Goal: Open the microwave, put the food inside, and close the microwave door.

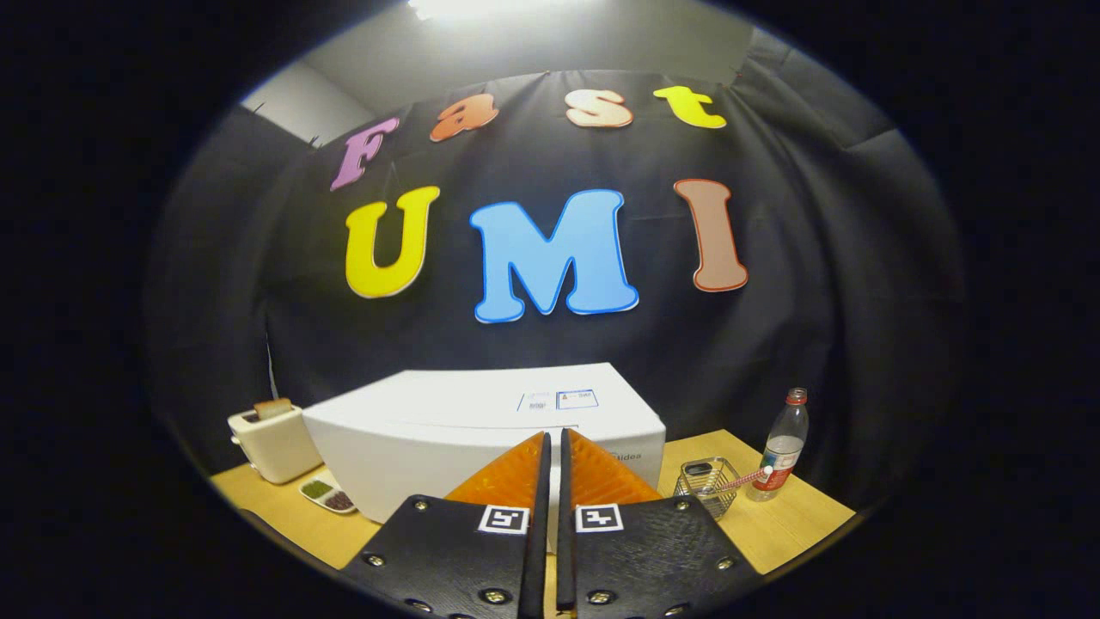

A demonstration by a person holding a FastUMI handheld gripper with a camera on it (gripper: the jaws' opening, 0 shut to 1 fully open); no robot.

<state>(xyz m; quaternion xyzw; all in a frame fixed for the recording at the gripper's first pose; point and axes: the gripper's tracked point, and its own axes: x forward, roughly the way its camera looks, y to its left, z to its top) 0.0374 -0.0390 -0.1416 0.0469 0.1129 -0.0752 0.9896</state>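
Wooden table (773,524) carries a white microwave (481,438), door closed, just beyond the gripper (554,447), whose fingers stand nearly together with nothing between them. Left of it sit a toaster (271,440) and a food dish (328,494). Right of it stand a glass (706,483) and a bottle (780,447).

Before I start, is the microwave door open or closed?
Closed: the microwave shows an unbroken white front, no cavity visible. The gripper has its jaws together, empty.
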